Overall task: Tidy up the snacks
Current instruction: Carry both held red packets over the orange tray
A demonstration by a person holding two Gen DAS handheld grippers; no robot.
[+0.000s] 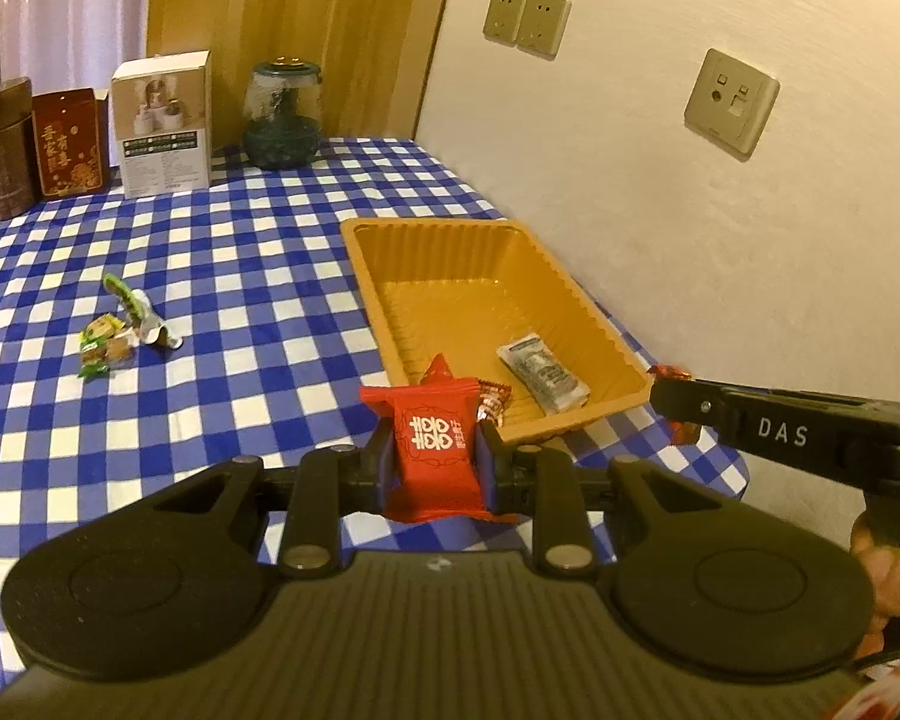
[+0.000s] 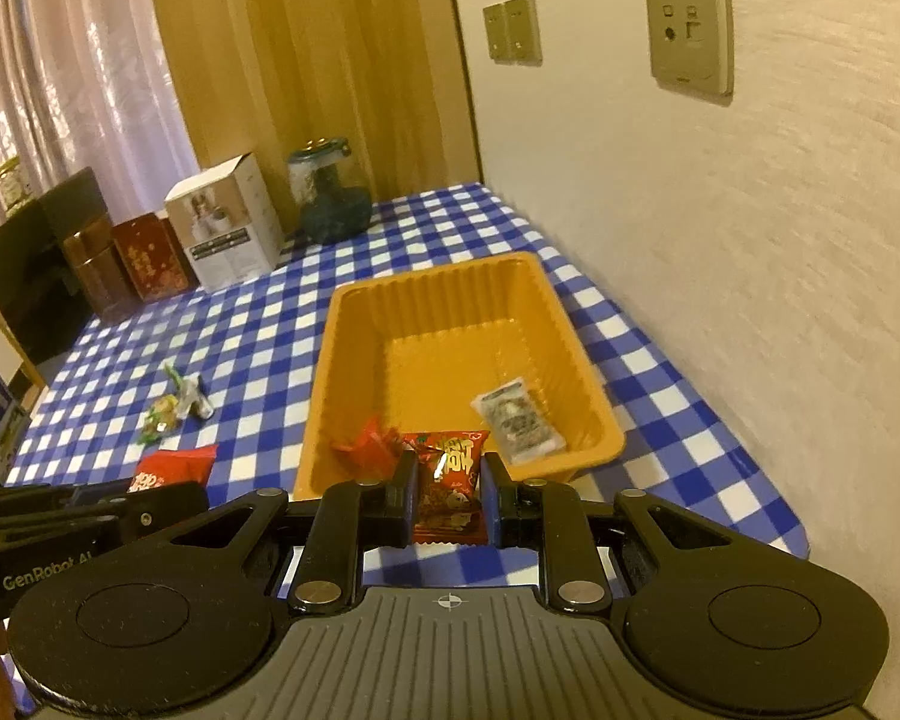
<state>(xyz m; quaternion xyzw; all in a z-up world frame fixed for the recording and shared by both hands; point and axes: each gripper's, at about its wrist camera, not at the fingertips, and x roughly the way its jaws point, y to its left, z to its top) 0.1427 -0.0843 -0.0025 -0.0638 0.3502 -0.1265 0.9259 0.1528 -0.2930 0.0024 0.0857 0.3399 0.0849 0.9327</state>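
Note:
My left gripper [image 1: 435,450] is shut on a red snack packet with white characters [image 1: 435,447], held just short of the near rim of an orange plastic tray [image 1: 450,228]. My right gripper [image 2: 449,483] is shut on a dark red snack packet [image 2: 450,480], also at the tray's near rim [image 2: 420,282]. In the tray lie a clear-wrapped dark snack [image 2: 519,423] and a small red wrapped candy [image 2: 369,441]; the clear-wrapped snack also shows in the left wrist view [image 1: 543,375]. The right gripper's side shows in the left wrist view [image 1: 690,405].
Several small green and gold candies [image 1: 120,330] lie on the blue checked tablecloth [image 1: 240,300] left of the tray. At the back stand a glass jar [image 1: 282,114], a white box [image 1: 162,123], a red box [image 1: 69,141] and a brown tin [image 1: 3,156]. A wall runs along the right.

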